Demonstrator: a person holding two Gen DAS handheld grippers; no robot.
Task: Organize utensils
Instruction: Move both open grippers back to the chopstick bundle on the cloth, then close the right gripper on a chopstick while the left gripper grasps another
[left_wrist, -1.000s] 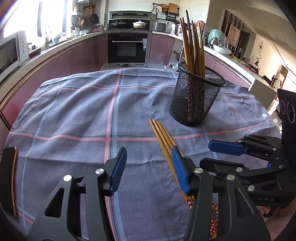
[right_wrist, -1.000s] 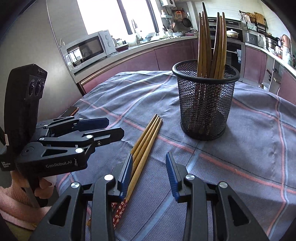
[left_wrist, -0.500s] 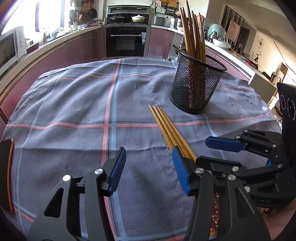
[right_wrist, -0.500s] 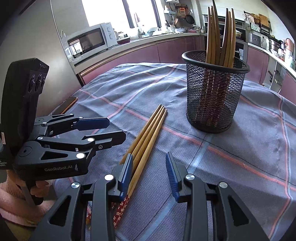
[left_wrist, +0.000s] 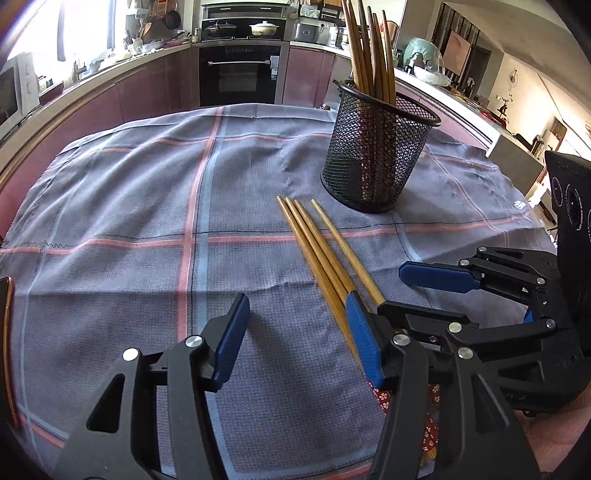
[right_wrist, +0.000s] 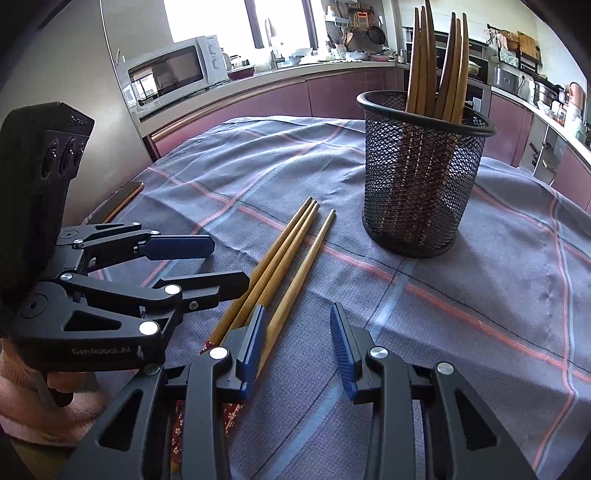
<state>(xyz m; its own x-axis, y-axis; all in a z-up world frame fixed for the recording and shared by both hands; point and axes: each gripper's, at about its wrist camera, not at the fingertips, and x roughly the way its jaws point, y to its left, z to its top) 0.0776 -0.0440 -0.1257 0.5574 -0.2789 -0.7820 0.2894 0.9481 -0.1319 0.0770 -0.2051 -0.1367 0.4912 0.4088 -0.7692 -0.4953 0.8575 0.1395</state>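
Several wooden chopsticks (left_wrist: 317, 251) with red patterned ends lie on the checked cloth, tips toward a black mesh holder (left_wrist: 373, 155) that has several more chopsticks standing in it. One chopstick (right_wrist: 299, 284) lies a little apart from the other three (right_wrist: 273, 258). My left gripper (left_wrist: 295, 336) is open and empty, its right finger over the chopsticks' thick ends. My right gripper (right_wrist: 295, 339) is open and empty, its left finger beside the separated chopstick. The holder (right_wrist: 421, 184) stands beyond. Each gripper shows in the other's view, the right (left_wrist: 439, 288) and the left (right_wrist: 192, 266).
A grey cloth (left_wrist: 147, 221) with pink and blue stripes covers the table. A phone (left_wrist: 5, 332) lies at the left edge, also in the right wrist view (right_wrist: 122, 199). Kitchen counters, an oven and a microwave (right_wrist: 173, 74) surround the table.
Both grippers have come closer to the chopsticks and lower. One chopstick now lies apart from the other three, which were bunched together before.
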